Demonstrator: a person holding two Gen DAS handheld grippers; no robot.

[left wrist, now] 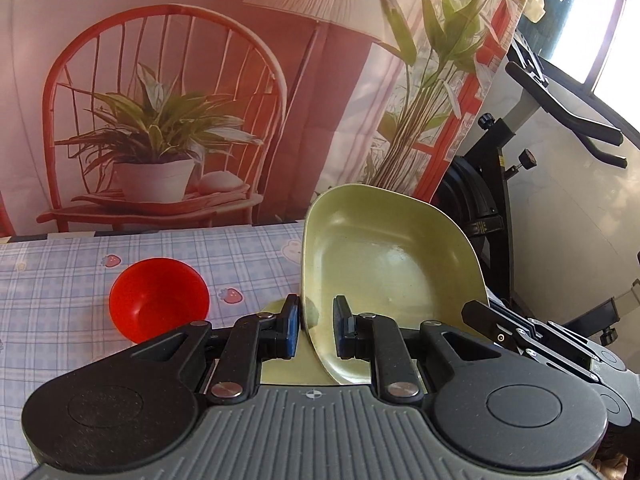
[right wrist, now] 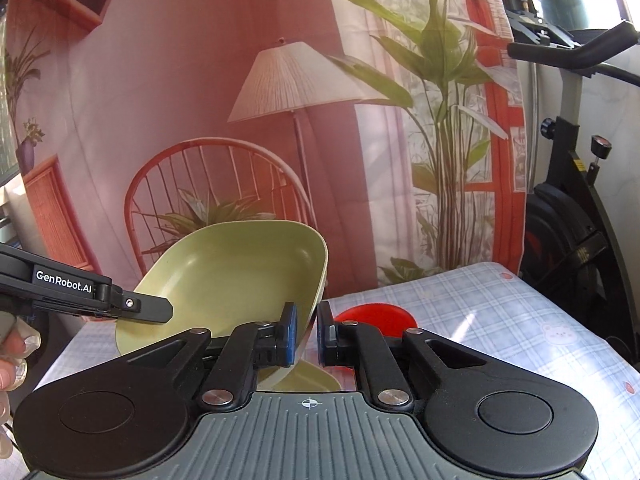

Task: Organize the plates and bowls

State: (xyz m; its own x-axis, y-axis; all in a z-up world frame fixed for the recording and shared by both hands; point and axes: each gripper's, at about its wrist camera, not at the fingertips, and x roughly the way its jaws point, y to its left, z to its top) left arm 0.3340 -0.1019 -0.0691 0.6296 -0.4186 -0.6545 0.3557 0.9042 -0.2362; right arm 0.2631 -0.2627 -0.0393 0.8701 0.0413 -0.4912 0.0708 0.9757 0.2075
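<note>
A: Left wrist view first. Left gripper (left wrist: 316, 330) has its pads either side of the green plate (left wrist: 388, 264) rim. Left pad touches the rim's outer face, right pad stands clear inside, so jaws part-open, not clamped. Plate tilted up on edge above the checked tablecloth (left wrist: 60, 280).

B: Anything else there?

A: Red bowl (left wrist: 159, 298) on the cloth, left of the jaws, apart from the plate. Second green piece (left wrist: 292, 368) under the plate, mostly hidden by the gripper body.

B: Right wrist view?

A: Right gripper (right wrist: 306, 334) straddles the plate (right wrist: 236, 276) rim, both pads close on it; can't tell if it's pinching. Left gripper's finger (right wrist: 144, 308) overlaps the plate's far side. Bowl (right wrist: 376, 318) half hidden behind the right pad.
</note>
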